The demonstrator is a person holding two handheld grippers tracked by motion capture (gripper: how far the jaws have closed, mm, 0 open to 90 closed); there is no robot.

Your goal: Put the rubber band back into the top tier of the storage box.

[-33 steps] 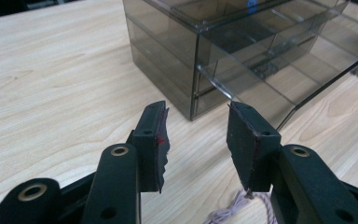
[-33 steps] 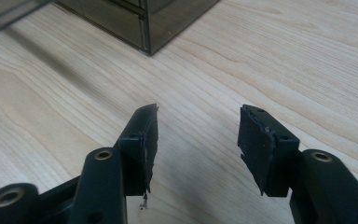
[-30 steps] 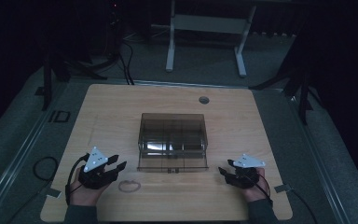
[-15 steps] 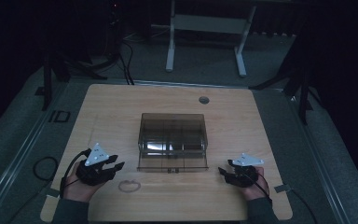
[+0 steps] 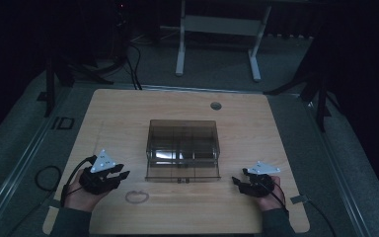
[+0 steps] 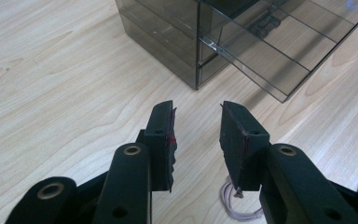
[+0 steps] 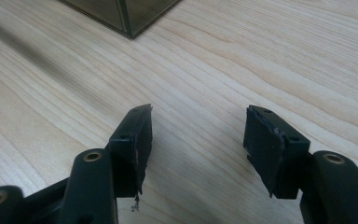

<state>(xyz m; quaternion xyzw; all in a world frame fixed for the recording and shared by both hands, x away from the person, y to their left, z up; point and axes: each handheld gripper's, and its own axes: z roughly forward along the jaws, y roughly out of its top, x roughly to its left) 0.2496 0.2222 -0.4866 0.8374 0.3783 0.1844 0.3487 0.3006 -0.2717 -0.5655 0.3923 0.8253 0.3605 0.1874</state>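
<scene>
A smoky see-through drawer box (image 5: 182, 148) stands in the middle of the wooden table (image 5: 276, 123). My left gripper (image 5: 122, 175) rests at the front left, pointing toward the box. Its jaws have just been closing and are still open, with nothing between them. In the left gripper view the gripper (image 6: 196, 109) faces the box's corner (image 6: 198, 51), and a thin pinkish band (image 6: 235, 210) lies under one jaw. My right gripper (image 5: 237, 178) sits at the front right. Its jaws (image 7: 198, 112) have just been opening over bare wood, with the box corner (image 7: 121, 11) farther off.
The small band ring (image 5: 137, 196) lies on the table in front of the box, just right of the left hand. A round cable hole (image 5: 215, 105) is at the table's far side. Beyond the table are desk legs (image 5: 180, 44) and cables on a dark floor.
Both hands stay about where they were. The box and the band ring have not moved.
</scene>
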